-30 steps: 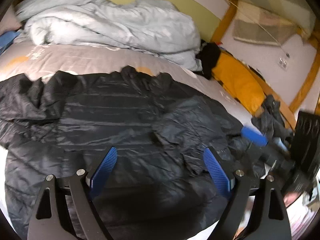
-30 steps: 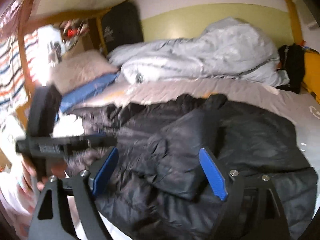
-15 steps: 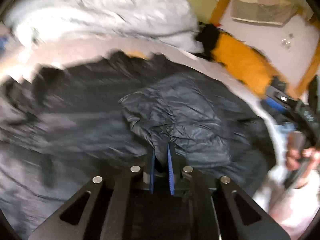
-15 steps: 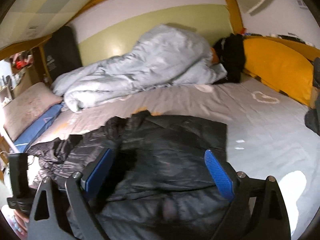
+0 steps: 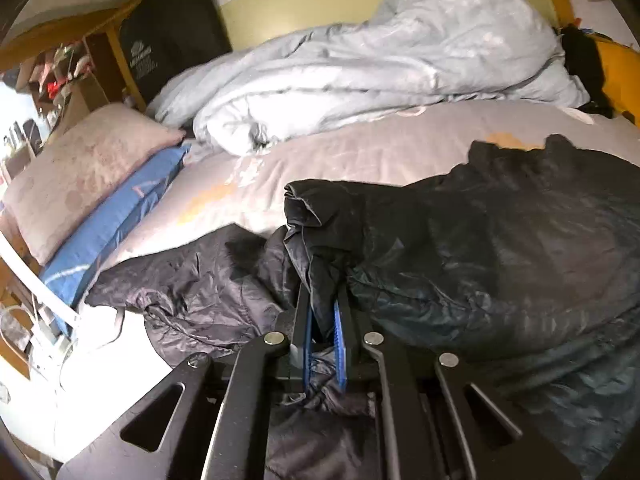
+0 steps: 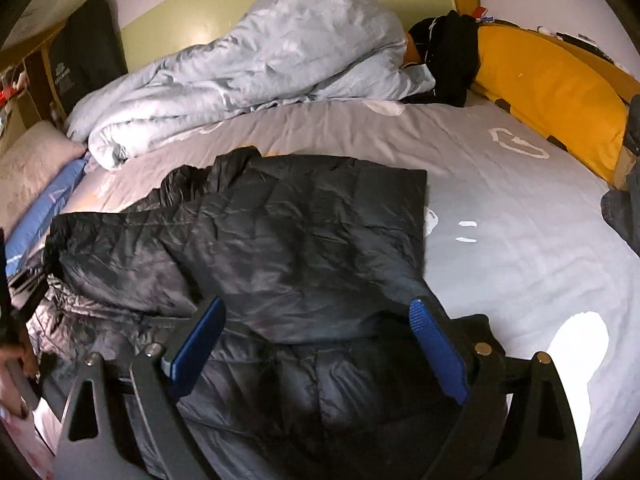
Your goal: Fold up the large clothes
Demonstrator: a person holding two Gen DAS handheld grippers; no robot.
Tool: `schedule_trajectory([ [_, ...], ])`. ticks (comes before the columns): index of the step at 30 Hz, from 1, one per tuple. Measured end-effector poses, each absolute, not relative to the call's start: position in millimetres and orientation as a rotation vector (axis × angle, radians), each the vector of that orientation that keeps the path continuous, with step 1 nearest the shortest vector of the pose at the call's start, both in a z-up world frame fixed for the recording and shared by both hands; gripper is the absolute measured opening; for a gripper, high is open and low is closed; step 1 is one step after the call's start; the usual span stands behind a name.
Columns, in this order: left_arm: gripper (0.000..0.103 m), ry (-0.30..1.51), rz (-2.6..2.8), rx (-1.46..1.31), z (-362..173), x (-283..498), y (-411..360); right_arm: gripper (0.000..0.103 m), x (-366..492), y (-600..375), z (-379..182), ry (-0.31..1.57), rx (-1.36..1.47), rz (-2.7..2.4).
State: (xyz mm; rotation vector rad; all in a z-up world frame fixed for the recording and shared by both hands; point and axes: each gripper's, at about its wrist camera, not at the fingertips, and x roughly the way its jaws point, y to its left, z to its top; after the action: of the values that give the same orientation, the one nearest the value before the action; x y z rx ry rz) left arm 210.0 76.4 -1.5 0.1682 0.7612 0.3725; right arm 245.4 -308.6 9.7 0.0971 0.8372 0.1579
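Observation:
A large black puffer jacket lies spread on the grey bed sheet. My left gripper is shut on a bunched fold of the jacket's dark fabric, which rises out between the blue pads. In the right wrist view the jacket fills the middle, with one part folded over its body. My right gripper hangs open just above the jacket's lower part, and nothing is pinched between its blue pads. A hand shows at the left edge of that view.
A rumpled light blue duvet lies along the back of the bed. A pink pillow and a blue pillow sit at the left. A yellow cushion and a black garment sit at the right.
The left gripper went from wide open to shut on a fold of the jacket and swung left with it. The right gripper swung right over the jacket and stayed open.

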Motion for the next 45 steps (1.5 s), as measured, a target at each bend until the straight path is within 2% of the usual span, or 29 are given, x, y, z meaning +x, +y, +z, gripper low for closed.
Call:
schedule_trajectory([
  [4, 0.015, 0.784, 0.328, 0.119, -7, 216, 86, 0.093, 247, -309, 8, 0.846, 0.087, 0.153],
  [8, 0.042, 0.745, 0.292, 0.141, 6, 210, 79, 0.093, 249, -312, 7, 0.851, 0.091, 0.138],
  [12, 0.055, 0.702, 0.248, 0.095, 27, 199, 81, 0.095, 248, -312, 8, 0.841, 0.092, 0.132],
  [15, 0.070, 0.678, 0.226, 0.053, 43, 188, 87, 0.103, 246, -310, 10, 0.823, 0.079, 0.116],
  [17, 0.081, 0.664, 0.224, 0.052, 53, 182, 91, 0.103, 244, -309, 11, 0.810, 0.067, 0.112],
  [19, 0.087, 0.655, 0.207, 0.037, 62, 178, 98, 0.103, 243, -307, 13, 0.803, 0.055, 0.114],
  [23, 0.090, 0.635, 0.209, -0.031, 78, 172, 124, 0.103, 240, -306, 19, 0.782, 0.052, 0.120],
  [32, 0.091, 0.722, 0.242, -0.185, 83, 169, 208, 0.103, 234, -307, 30, 0.753, 0.050, 0.136],
  [38, 0.090, 0.788, 0.357, -0.246, 48, 177, 277, 0.103, 234, -304, 27, 0.761, 0.050, 0.144],
  [45, 0.077, 0.939, 0.358, -0.463, -6, 196, 328, 0.103, 241, -293, 14, 0.805, 0.046, 0.165],
])
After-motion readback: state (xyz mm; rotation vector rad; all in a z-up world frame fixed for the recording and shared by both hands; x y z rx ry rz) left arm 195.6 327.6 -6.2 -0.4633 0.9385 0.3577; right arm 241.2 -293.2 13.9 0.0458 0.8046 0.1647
